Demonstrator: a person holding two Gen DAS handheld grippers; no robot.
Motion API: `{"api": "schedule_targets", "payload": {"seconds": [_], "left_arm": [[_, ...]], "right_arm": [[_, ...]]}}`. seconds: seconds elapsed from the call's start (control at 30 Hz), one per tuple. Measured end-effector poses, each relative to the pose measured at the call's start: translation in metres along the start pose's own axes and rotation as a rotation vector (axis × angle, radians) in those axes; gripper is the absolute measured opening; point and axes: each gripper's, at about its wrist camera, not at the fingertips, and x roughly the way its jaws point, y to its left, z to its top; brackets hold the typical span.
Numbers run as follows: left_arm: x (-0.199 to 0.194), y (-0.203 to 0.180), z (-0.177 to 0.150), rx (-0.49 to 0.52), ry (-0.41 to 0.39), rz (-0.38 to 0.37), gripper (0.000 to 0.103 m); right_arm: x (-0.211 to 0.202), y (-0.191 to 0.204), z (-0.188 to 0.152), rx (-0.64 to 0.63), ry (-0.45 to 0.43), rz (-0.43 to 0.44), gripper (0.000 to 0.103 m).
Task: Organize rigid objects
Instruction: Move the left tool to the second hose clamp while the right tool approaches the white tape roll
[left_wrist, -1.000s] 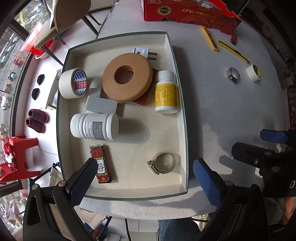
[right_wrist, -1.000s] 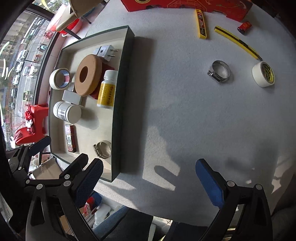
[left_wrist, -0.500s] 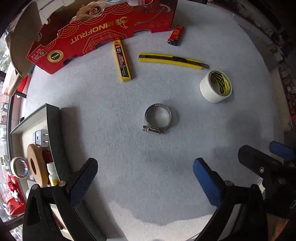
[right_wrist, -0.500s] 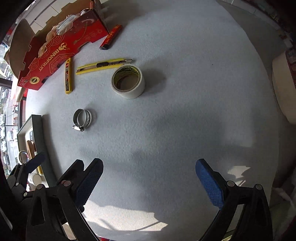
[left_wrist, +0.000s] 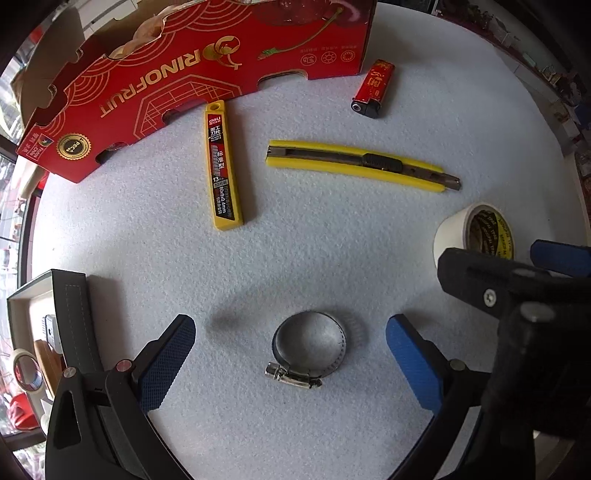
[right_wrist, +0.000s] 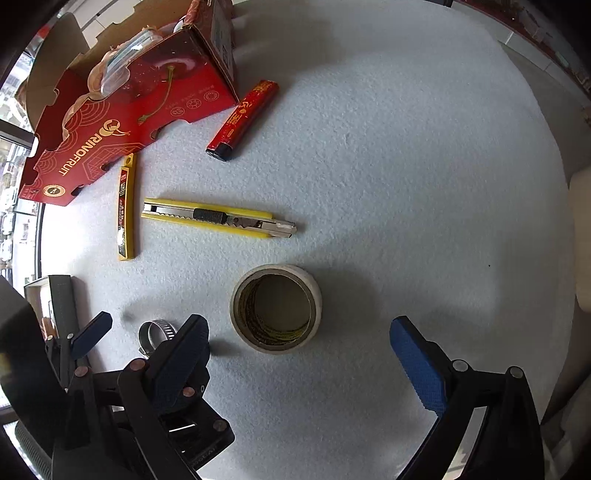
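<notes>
A metal hose clamp (left_wrist: 308, 349) lies on the grey felt table between the open fingers of my left gripper (left_wrist: 291, 360); it also shows in the right wrist view (right_wrist: 155, 332). A white tape roll (right_wrist: 276, 308) stands between the open fingers of my right gripper (right_wrist: 299, 354), and shows in the left wrist view (left_wrist: 472, 230). Further back lie a yellow utility knife (left_wrist: 364, 164) (right_wrist: 218, 218), a yellow blade case (left_wrist: 221, 166) (right_wrist: 125, 212) and a red lighter (left_wrist: 373, 88) (right_wrist: 242, 120). Both grippers are empty.
A red fruit carton (left_wrist: 177, 85) (right_wrist: 122, 107) stands at the back left. The tray (left_wrist: 70, 310) with sorted items is at the left edge, seen also in the right wrist view (right_wrist: 61, 299). The two grippers are close side by side.
Both grippers have moved away from the tray and come down over the table. The left now frames the hose clamp, the right frames the tape roll. Both stay open.
</notes>
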Motion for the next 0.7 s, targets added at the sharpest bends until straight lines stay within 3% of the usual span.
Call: {"api": "schedule_targets", "payload": {"seconds": [0.07,0.13,0.2,0.3,0.43,0.5,0.6,0.63,0.67,0.7], "left_arm": [[0.004,0.004,0.003,-0.033,0.009,-0.043,0.103],[0.005,0.006,0.004,-0.053,-0.004,-0.045,0.103],[0.005,0.006,0.005,-0.061,-0.012,-0.044,0.103],[0.007,0.003,0.008,-0.064,-0.007,-0.041,0.103],[0.009,0.005,0.009,-0.056,0.002,-0.043,0.099],[0.006,-0.005,0.008,-0.029,-0.011,-0.047,0.091],[-0.002,-0.016,0.002,0.028,-0.033,-0.054,0.057],[-0.004,-0.019,0.001,0.04,-0.035,-0.055,0.038],[-0.005,-0.02,0.0,0.051,-0.032,-0.055,0.032],[-0.005,-0.02,-0.002,0.051,-0.02,-0.052,0.031]], "right_arm": [[0.006,0.008,0.005,-0.021,0.012,0.007,0.088],[0.013,0.017,0.013,-0.036,0.03,0.004,0.07],[0.014,0.023,0.016,-0.056,0.018,-0.017,0.07],[0.011,0.027,0.013,-0.093,0.005,-0.072,0.05],[0.003,-0.008,-0.009,0.0,0.013,-0.049,0.05],[-0.001,-0.029,-0.015,0.049,0.016,-0.034,0.05],[-0.009,-0.051,-0.031,0.09,0.009,-0.041,0.05],[-0.012,-0.056,-0.036,0.104,0.008,-0.04,0.05],[-0.014,-0.06,-0.043,0.117,0.006,-0.034,0.05],[-0.017,-0.064,-0.05,0.128,0.004,-0.025,0.05]]}}
